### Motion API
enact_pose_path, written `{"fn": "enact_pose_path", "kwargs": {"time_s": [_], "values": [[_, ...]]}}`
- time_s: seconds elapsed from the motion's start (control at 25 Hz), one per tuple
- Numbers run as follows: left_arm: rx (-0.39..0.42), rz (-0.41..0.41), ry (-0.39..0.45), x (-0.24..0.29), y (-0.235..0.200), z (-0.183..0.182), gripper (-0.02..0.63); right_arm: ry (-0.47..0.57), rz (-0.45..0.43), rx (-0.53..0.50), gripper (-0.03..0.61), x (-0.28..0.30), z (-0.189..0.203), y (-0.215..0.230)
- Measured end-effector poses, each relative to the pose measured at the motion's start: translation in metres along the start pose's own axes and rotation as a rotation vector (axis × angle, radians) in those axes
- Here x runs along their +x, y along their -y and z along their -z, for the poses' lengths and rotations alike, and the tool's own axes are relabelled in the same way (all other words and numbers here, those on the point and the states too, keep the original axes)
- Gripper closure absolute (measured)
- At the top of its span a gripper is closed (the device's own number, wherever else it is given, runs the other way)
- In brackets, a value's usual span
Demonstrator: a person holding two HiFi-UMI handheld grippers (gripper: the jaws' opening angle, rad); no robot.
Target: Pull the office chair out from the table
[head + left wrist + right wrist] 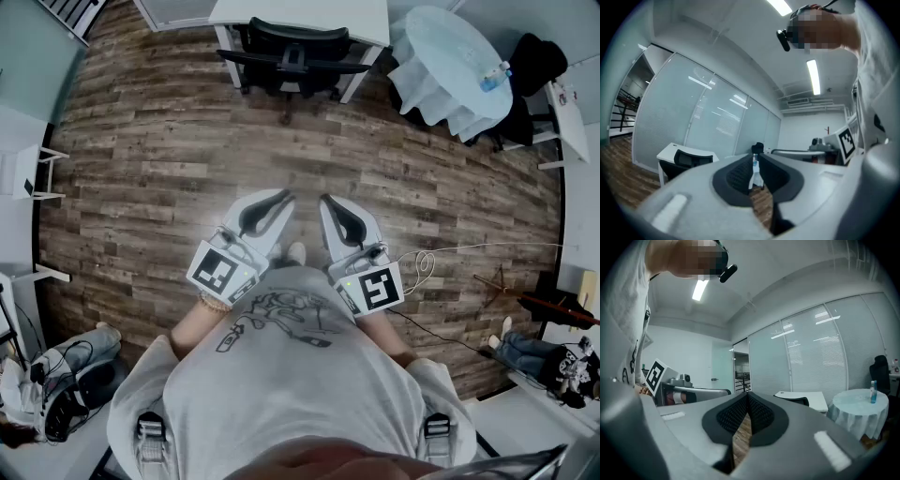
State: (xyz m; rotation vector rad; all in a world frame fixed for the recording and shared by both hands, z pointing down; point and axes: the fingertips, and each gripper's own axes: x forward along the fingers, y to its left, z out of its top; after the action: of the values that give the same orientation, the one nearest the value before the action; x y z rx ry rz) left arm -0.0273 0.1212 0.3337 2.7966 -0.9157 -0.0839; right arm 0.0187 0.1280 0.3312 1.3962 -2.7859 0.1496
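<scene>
The black office chair (pixel 292 58) stands tucked under a white table (pixel 309 17) at the far end of the wood floor. It also shows as the chair (pixel 686 161) in the left gripper view and as the chair (pixel 800 401) in the right gripper view. Both grippers are held close to the person's chest, far from the chair and pointing level toward it. My left gripper (pixel 281 199) has its jaws a narrow slit apart with nothing between them. My right gripper (pixel 328 202) is shut and empty.
A round table with a white cloth (pixel 450 70) and a bottle (pixel 495 75) stands right of the chair. Small white tables (pixel 28 173) sit at the left wall. A cable (pixel 469 251) and a stand (pixel 506 286) lie on the floor at the right, and bags (pixel 66 375) at lower left.
</scene>
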Motion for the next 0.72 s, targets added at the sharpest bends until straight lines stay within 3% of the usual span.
{"fn": "enact_pose_path", "kwargs": {"time_s": [0.72], "values": [[0.025, -0.021, 0.008, -0.042, -0.029, -0.005, 0.600, 0.014, 0.015, -0.010, 0.572, 0.025, 0.002, -0.036]]}}
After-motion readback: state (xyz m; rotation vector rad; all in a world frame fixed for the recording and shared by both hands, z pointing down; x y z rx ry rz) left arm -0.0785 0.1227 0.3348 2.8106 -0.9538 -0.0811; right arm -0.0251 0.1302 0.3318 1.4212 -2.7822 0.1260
